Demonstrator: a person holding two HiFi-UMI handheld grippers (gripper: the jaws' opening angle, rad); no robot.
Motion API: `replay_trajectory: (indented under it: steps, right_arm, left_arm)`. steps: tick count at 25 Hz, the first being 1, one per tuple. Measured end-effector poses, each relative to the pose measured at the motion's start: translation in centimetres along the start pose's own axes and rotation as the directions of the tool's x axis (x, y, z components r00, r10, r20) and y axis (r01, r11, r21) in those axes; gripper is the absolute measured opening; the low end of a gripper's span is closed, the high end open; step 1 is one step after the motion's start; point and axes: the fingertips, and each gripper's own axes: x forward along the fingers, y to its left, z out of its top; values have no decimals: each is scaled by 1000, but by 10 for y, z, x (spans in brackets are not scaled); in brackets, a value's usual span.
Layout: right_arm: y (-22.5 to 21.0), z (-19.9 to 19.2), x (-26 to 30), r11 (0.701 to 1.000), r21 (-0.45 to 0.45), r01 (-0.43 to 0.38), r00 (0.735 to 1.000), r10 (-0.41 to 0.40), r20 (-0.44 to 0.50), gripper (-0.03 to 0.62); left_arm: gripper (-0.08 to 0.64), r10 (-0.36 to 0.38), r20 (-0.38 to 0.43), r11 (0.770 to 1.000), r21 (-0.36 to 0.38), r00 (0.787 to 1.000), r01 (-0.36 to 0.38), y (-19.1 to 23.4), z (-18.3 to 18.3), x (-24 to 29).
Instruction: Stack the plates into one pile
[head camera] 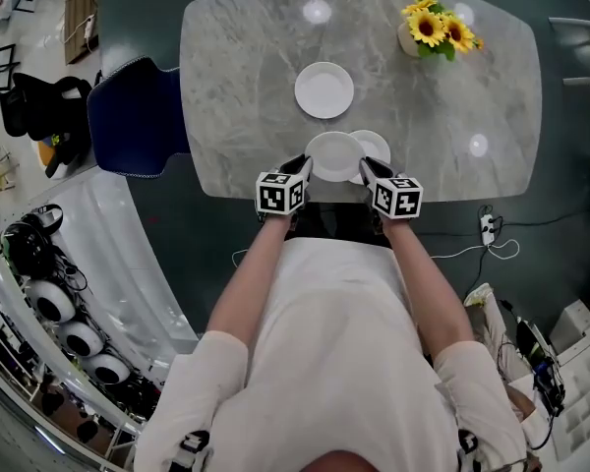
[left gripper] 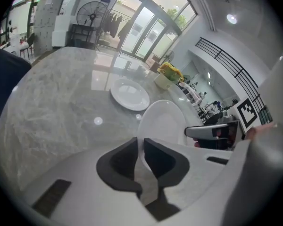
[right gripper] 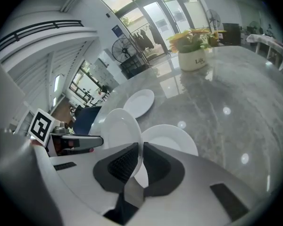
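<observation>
left gripper (head camera: 300, 167): jaws narrow, clamped on left rim of held plate (head camera: 334, 153)
held plate: between both grippers at near edge of table (head camera: 241, 87), seems just off the surface
right gripper (head camera: 367, 169): jaws narrow, pinching right rim
step: likely carrying held plate to a pile; keep both grips level and matched, a thin rim could twist out
target: near plate (head camera: 382, 144), flat, just right of and partly under held plate; centre over it, lower flat, then release
far plate (head camera: 324, 89): mid-table, apart, not yet stacked
plates: white, glazed, round, shallow, slick
table: grey marble-look, glossy, rounded corners
pads: dark, ribbed
</observation>
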Motion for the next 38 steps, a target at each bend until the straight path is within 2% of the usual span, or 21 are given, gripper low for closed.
replay_trajectory:
  steps: [9, 19, 24, 29, 34, 35, 37, 38]
  right_arm:
    - [-46, -11, -27, 998, 39, 53, 999, -52, -12, 54]
    - [-79, -22, -25, 995, 56, 84, 995, -81, -50, 55]
    - [-85, -24, -18, 994, 11, 104, 991, -103, -79, 55]
    - [-88, -26, -11, 985, -81, 150, 981, -159, -111, 61]
    - [-93, -27, -4, 962, -189, 198, 965, -225, -136, 72]
    - [-93, -27, -2, 960, -198, 201, 964, -230, -137, 85]
    - [-92, -26, 1, 959, -198, 204, 963, -233, -135, 151]
    - [-92, -24, 1, 959, -192, 206, 964, -233, -129, 152]
  left_arm:
    - [44, -64, -67, 996, 55, 996, 68, -43, -5, 32]
    - [41, -80, -135, 993, 78, 988, 91, -57, -14, 60]
    - [43, -71, -159, 993, 86, 985, 85, -55, -17, 68]
    - [51, -48, -179, 992, 105, 983, 68, -52, -20, 73]
    - [72, -1, -226, 977, 209, 974, 49, -53, -25, 79]
    - [75, 7, -229, 975, 220, 973, 45, -52, -26, 79]
    - [118, 12, -230, 974, 224, 973, 41, -52, -26, 80]
    - [126, 12, -228, 974, 225, 974, 41, -51, -25, 79]
